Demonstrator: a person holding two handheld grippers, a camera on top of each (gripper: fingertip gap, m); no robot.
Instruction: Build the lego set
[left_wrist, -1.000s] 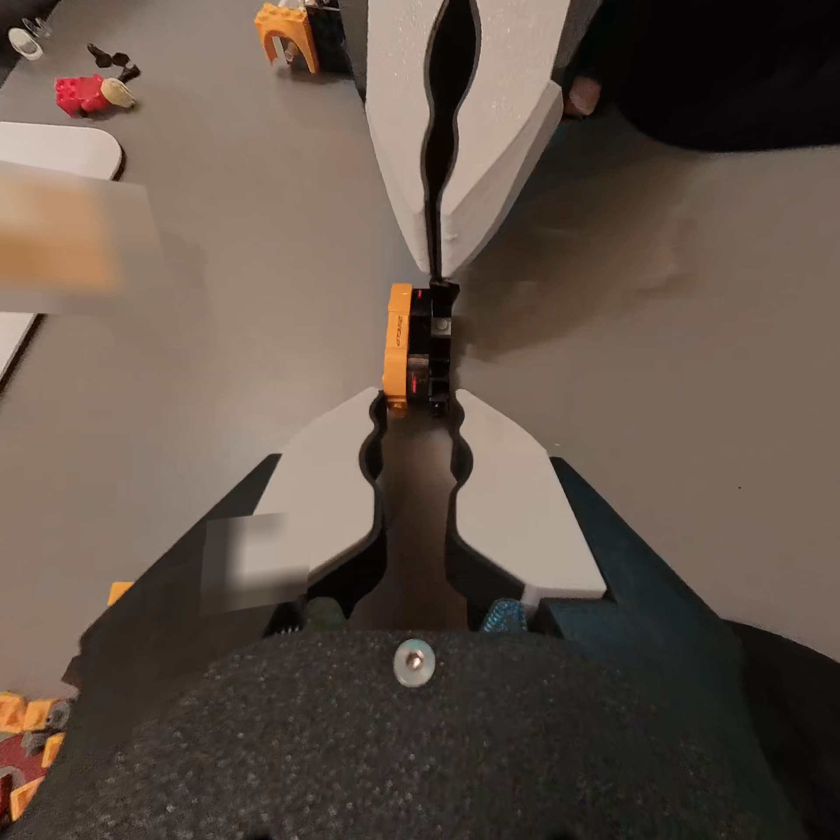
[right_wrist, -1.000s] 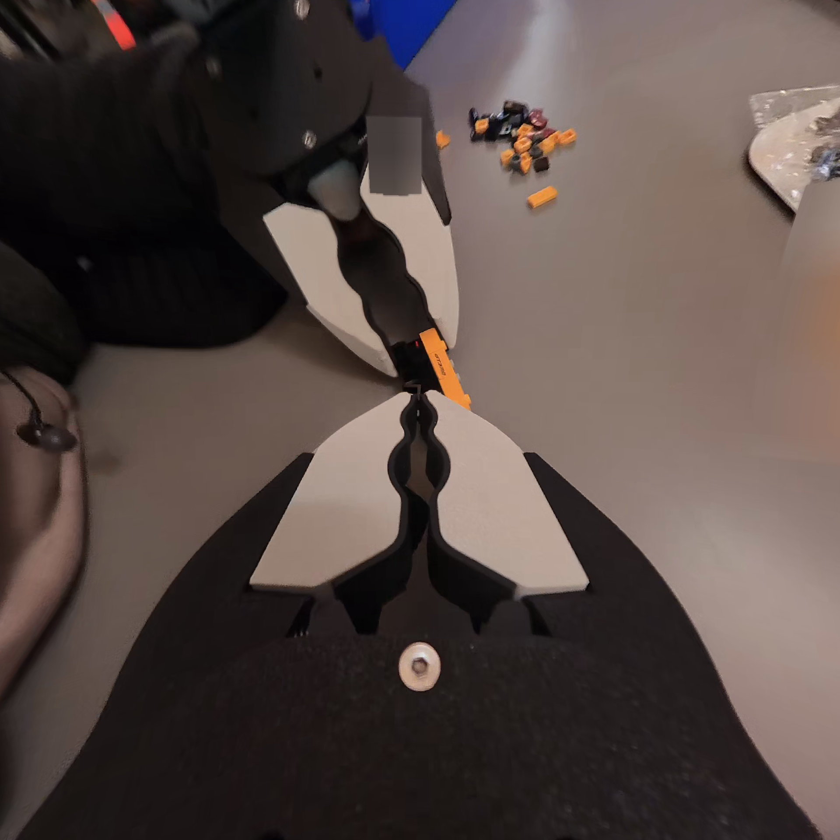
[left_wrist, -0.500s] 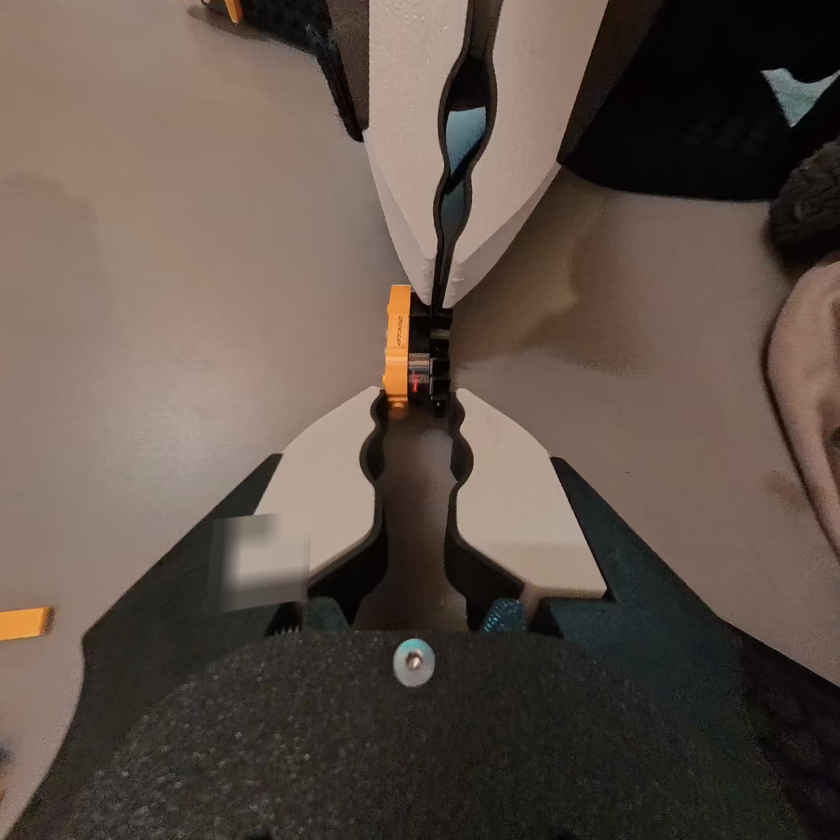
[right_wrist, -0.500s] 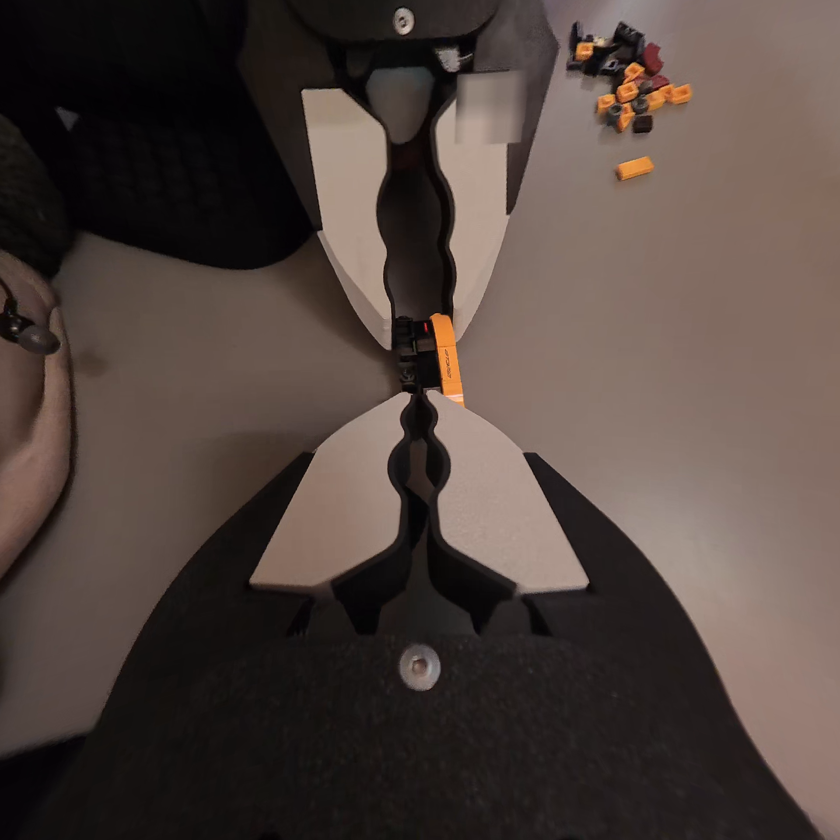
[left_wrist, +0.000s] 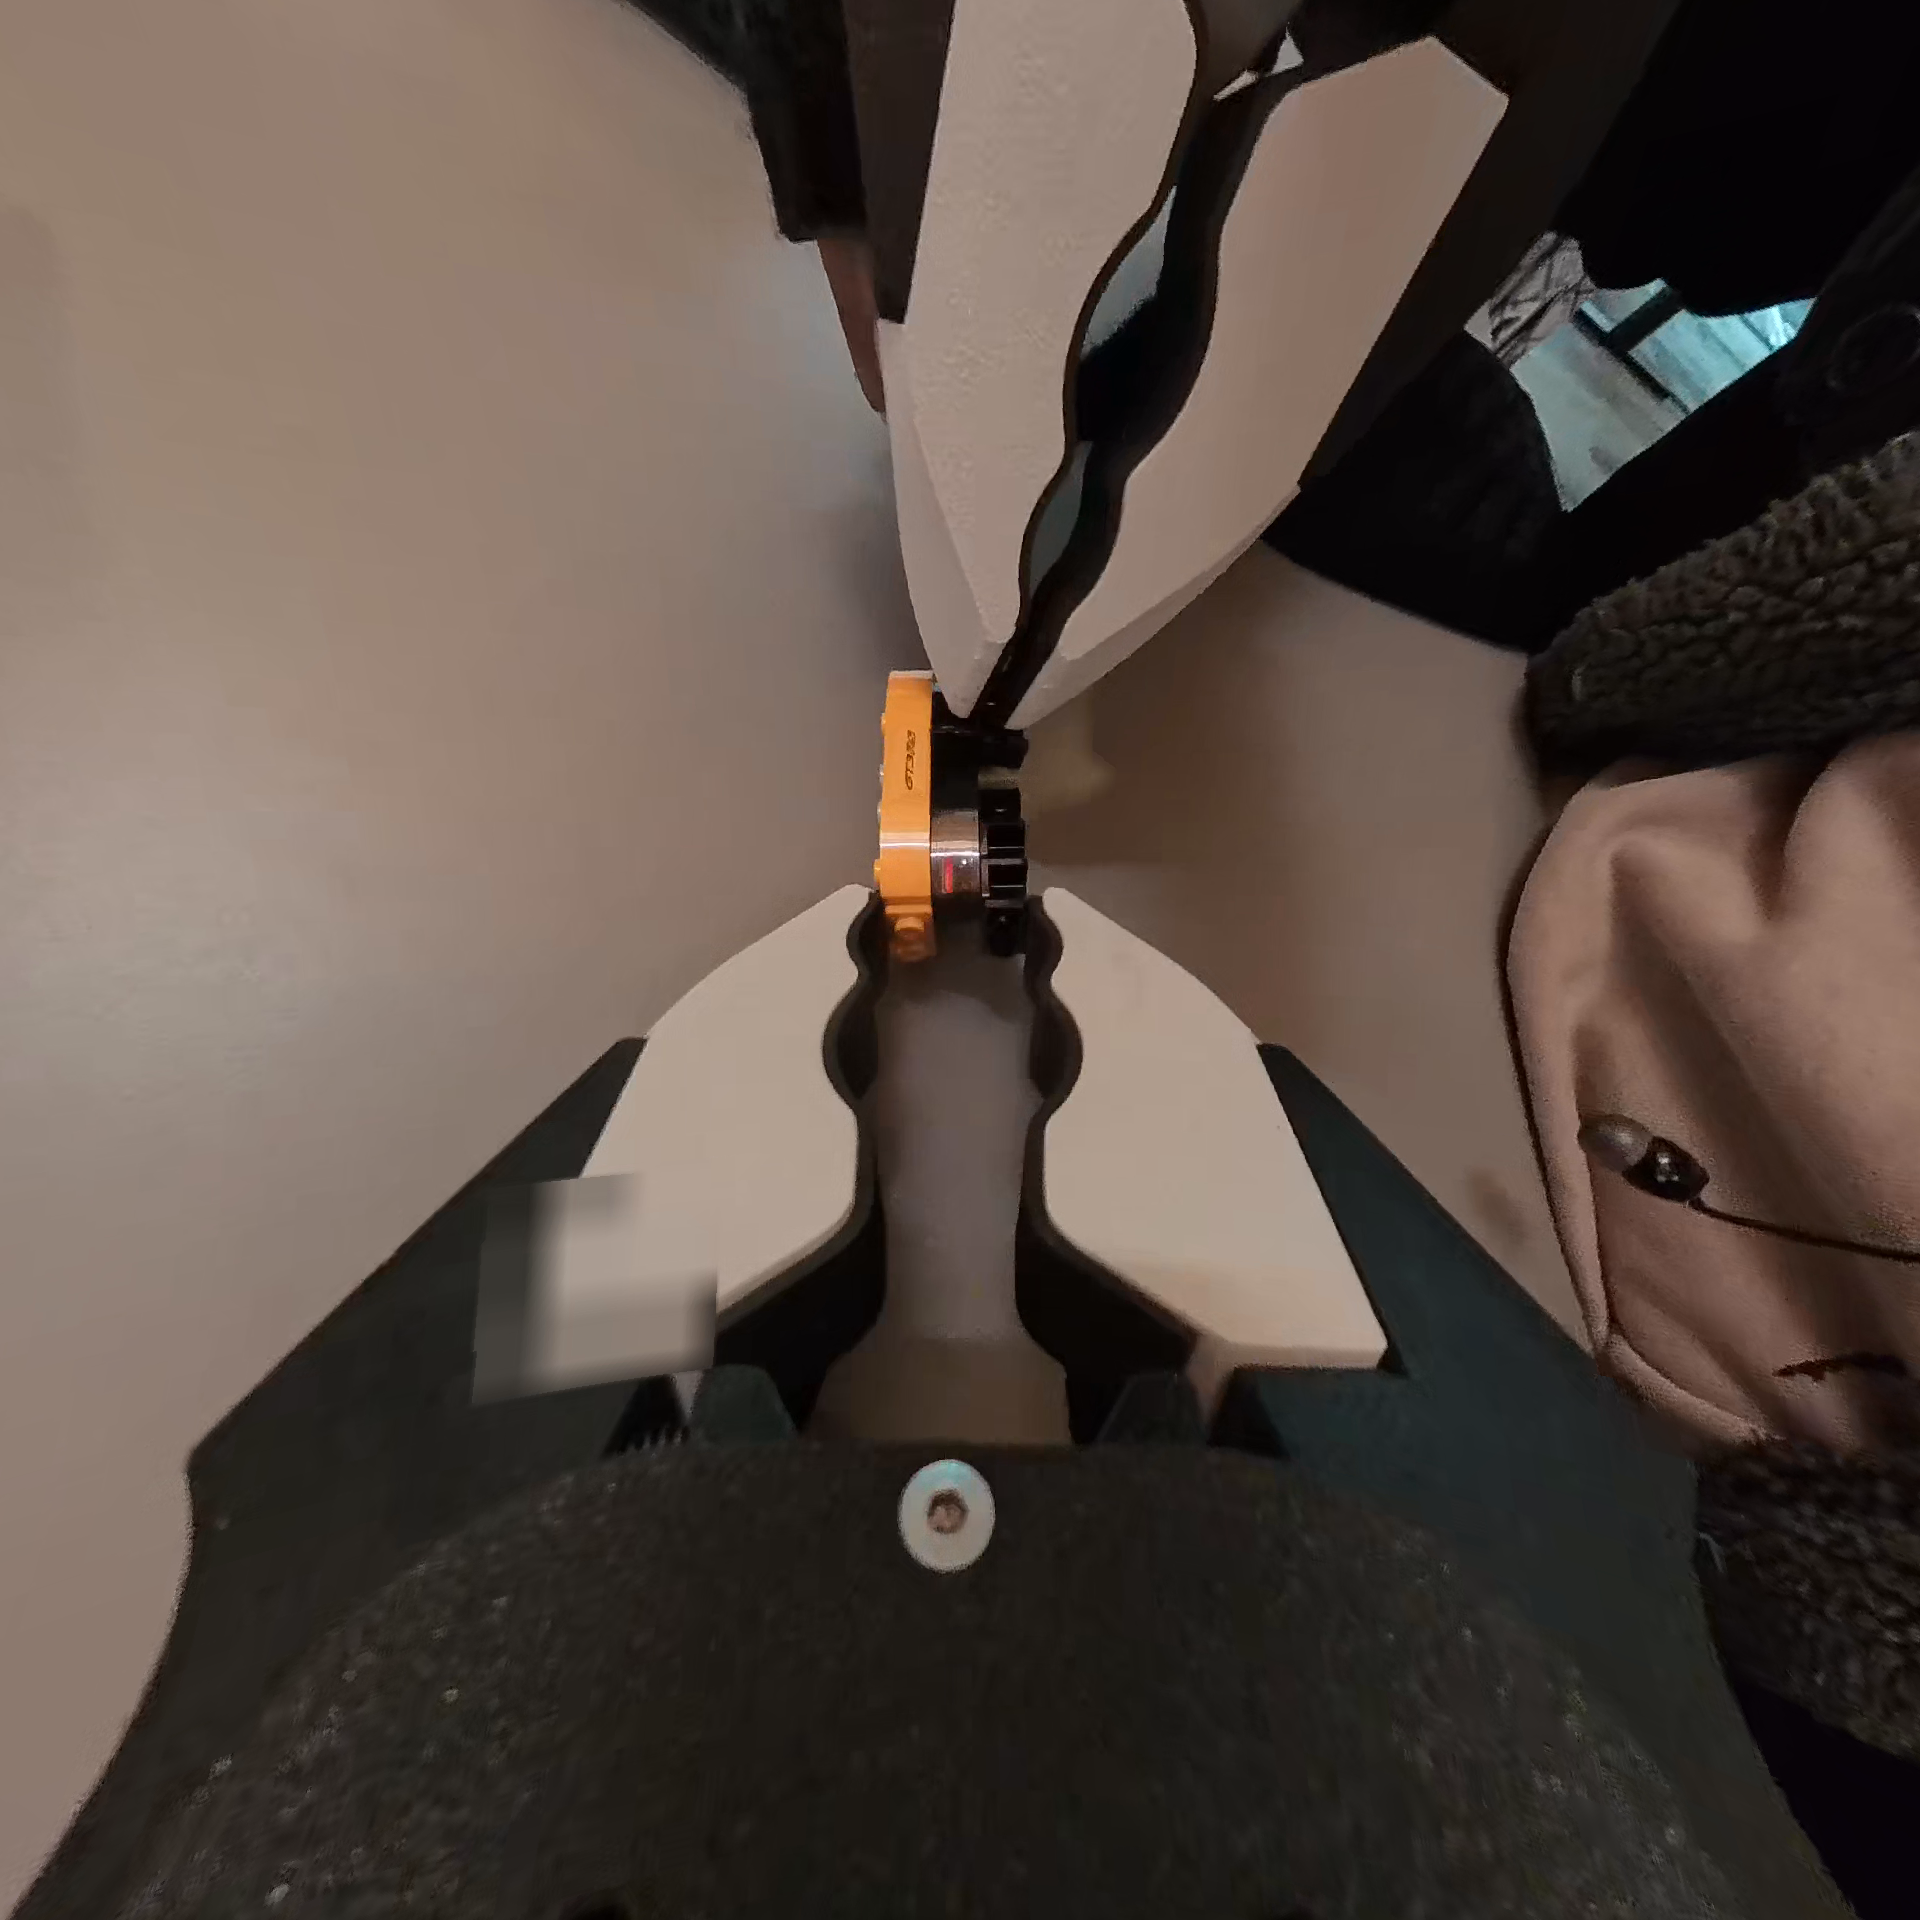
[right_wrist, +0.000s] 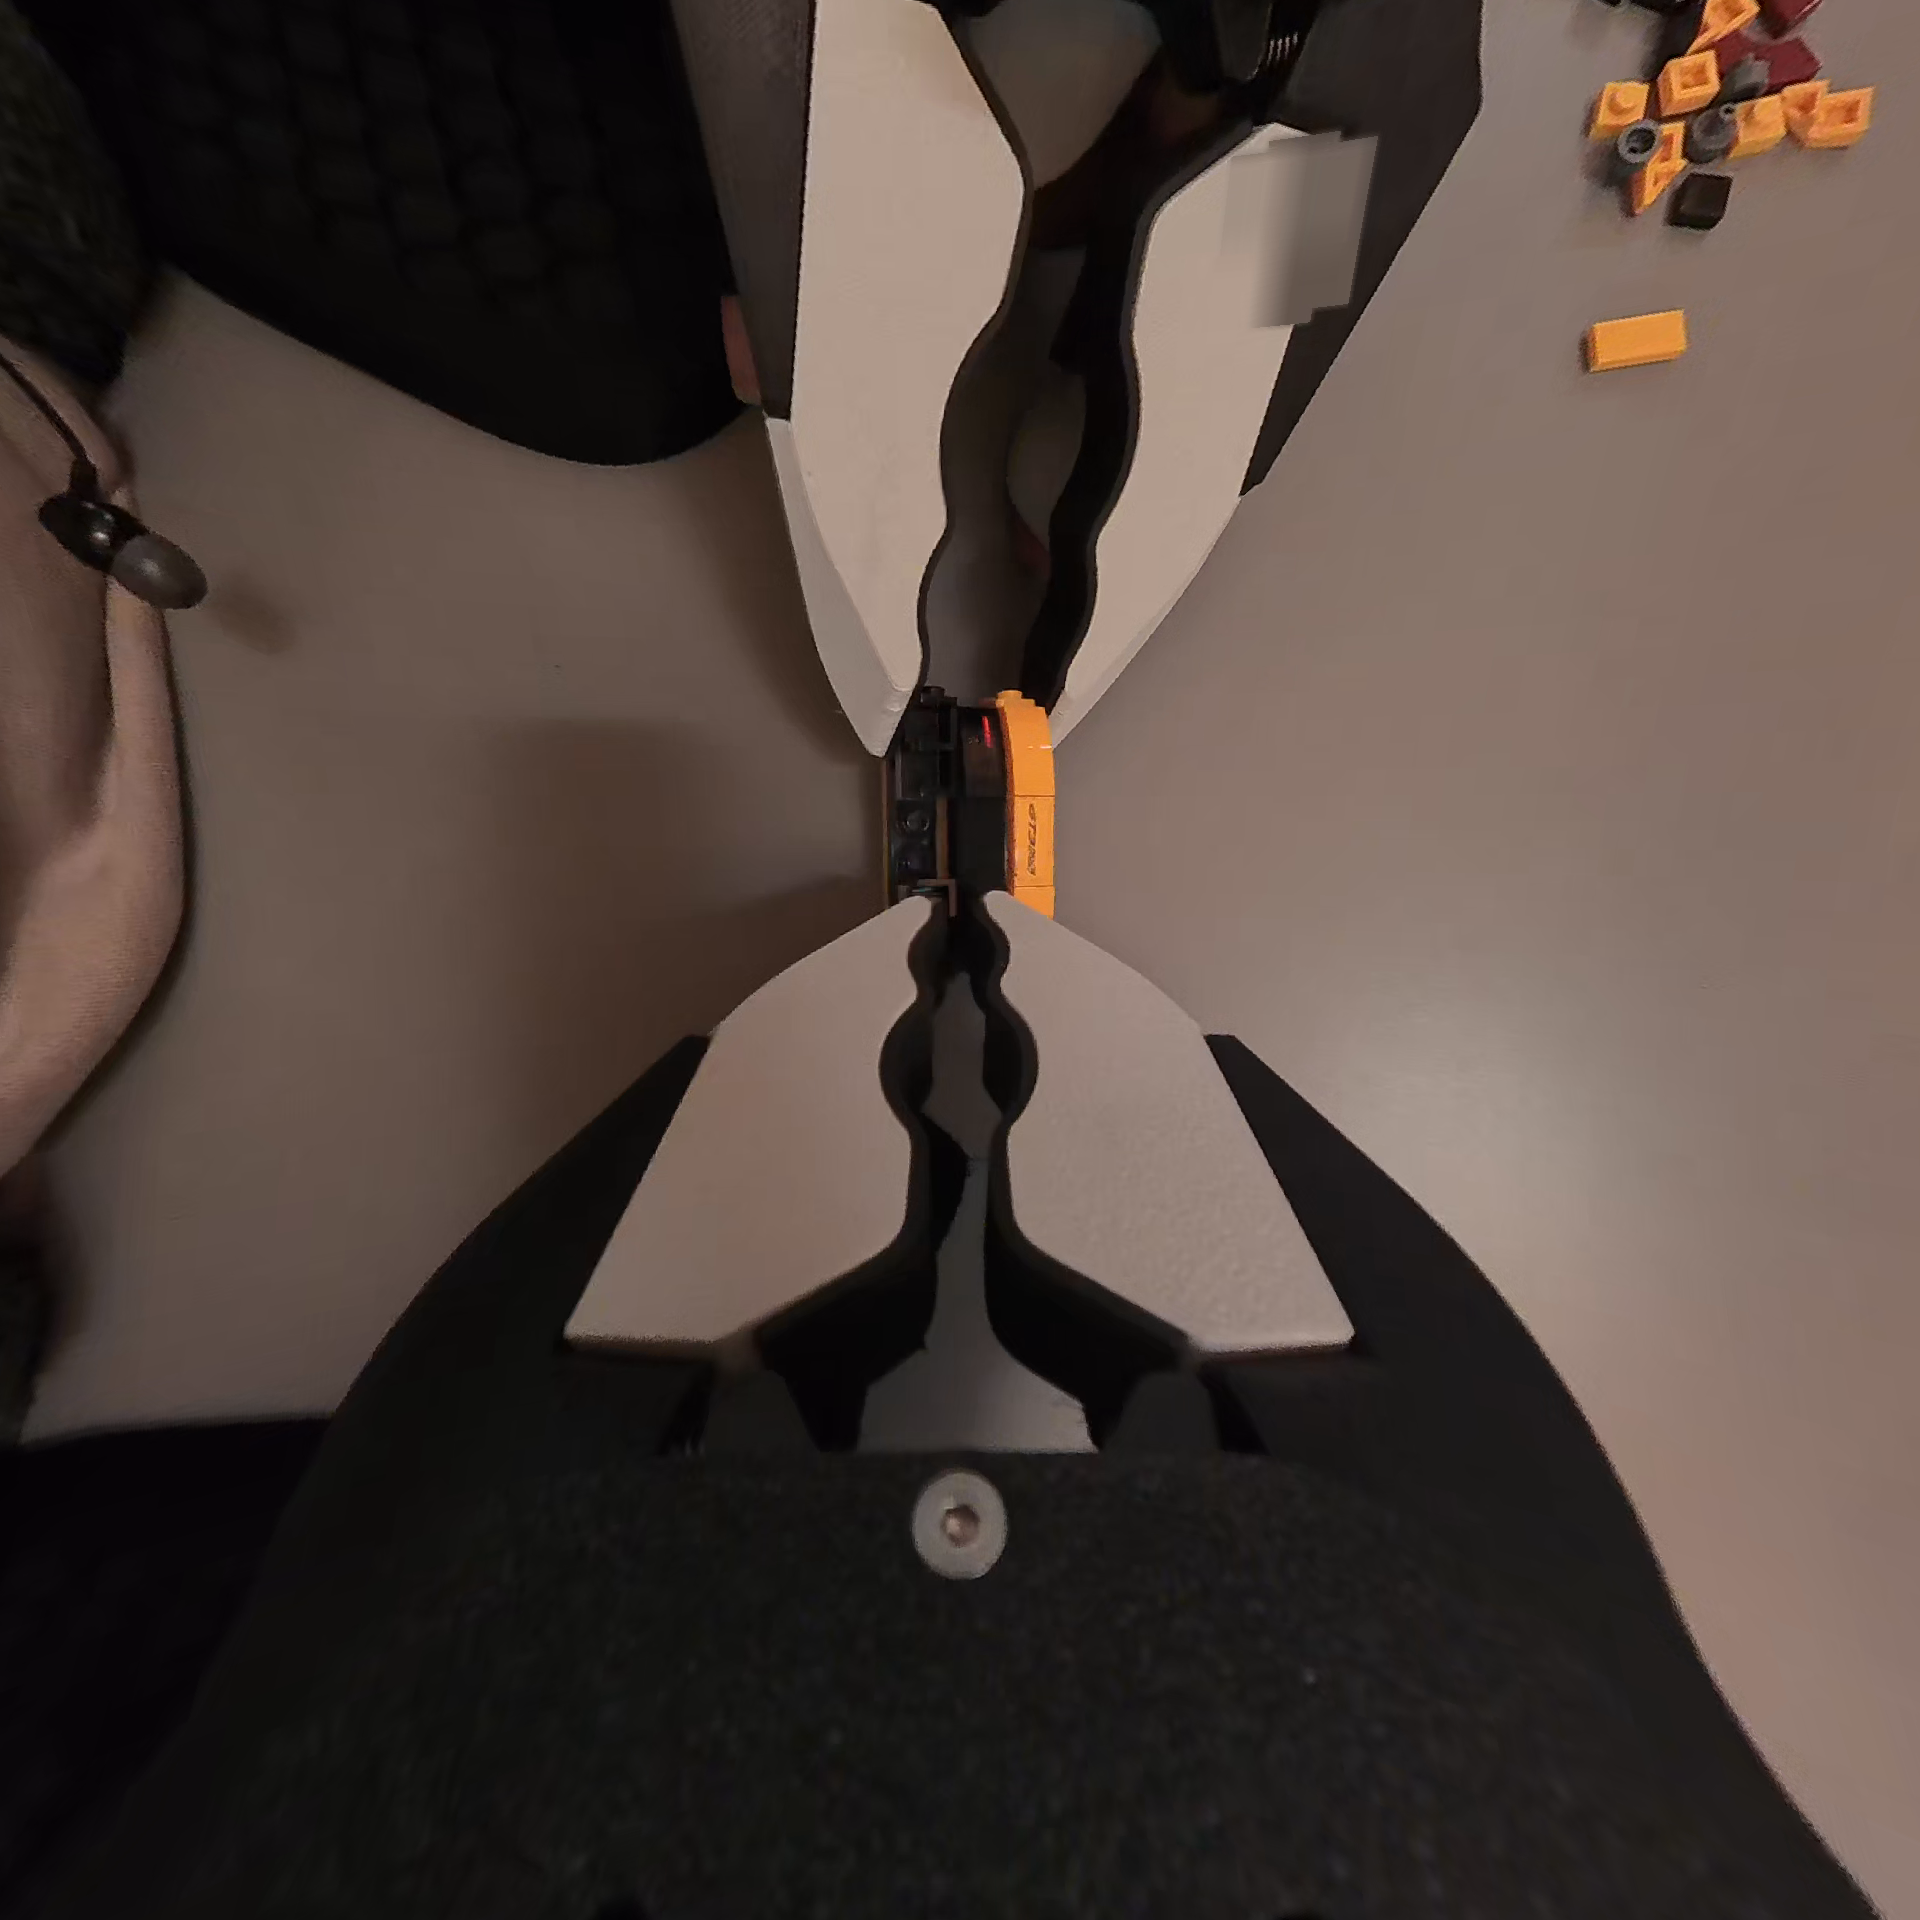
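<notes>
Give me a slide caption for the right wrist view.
Right gripper and left gripper pinch opposite ends of an orange-and-black lego assembly above a grey table, loose bricks beyond.

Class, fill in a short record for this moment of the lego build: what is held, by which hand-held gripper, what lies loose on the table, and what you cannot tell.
Held thing: small orange and black lego assembly, up off the grey table
Left hand-held gripper: shut on the assembly's near end
Right hand-held gripper: shut on a thin black part at the opposite end
Gripper positions: tip to tip, facing each other
Loose on table: pile of small orange, grey and dark red pieces; a single orange brick beside it
Cannot tell: whether a piece is being pressed on or pulled off
</notes>
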